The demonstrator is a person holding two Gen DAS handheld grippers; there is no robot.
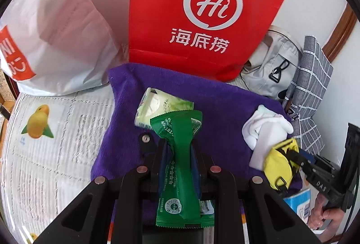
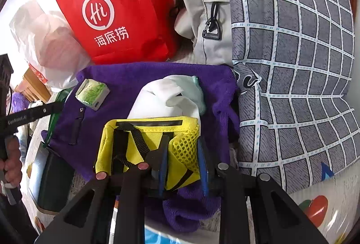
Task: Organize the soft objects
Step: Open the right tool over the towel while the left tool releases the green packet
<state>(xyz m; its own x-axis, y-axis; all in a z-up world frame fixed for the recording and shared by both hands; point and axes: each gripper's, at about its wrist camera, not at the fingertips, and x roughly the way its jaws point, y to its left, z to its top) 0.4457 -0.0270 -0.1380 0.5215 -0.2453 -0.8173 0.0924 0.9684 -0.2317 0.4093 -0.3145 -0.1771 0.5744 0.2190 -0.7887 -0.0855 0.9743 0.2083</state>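
Two grippers over purple towel (image 1: 225, 100), left gripper (image 1: 178, 149) clamping green packet (image 1: 180, 176), right gripper (image 2: 183, 167) around yellow pouch (image 2: 135, 142).

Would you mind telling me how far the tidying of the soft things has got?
Already lying on the purple towel: a tissue pack and white socks. In hand: the left gripper clamps a green packet; the right gripper holds a yellow pouch. Both remain to be set down.
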